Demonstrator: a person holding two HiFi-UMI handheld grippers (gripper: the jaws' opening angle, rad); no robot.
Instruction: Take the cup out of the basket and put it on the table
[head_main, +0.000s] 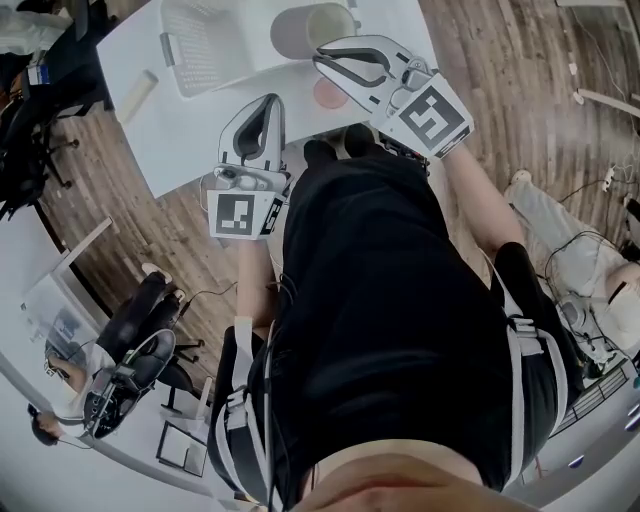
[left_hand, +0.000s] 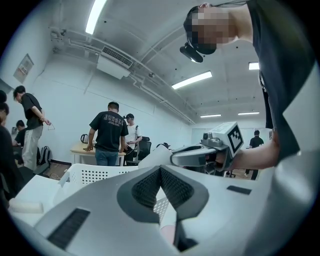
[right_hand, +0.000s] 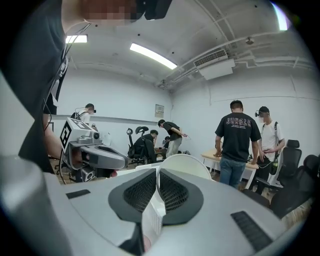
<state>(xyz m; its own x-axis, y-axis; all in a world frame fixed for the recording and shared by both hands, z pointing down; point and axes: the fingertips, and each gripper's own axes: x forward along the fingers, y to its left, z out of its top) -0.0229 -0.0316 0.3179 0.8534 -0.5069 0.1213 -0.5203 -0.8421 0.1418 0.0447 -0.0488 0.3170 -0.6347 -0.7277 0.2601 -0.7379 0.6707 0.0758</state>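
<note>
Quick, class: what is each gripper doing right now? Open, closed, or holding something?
Left gripper: closed, holding nothing.
Right gripper: closed on the wall of the cup.

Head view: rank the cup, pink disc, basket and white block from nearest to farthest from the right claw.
1. Cup, gripped in the right claw.
2. Pink disc, right beside the claw.
3. Basket, to the left.
4. White block, far left.
</note>
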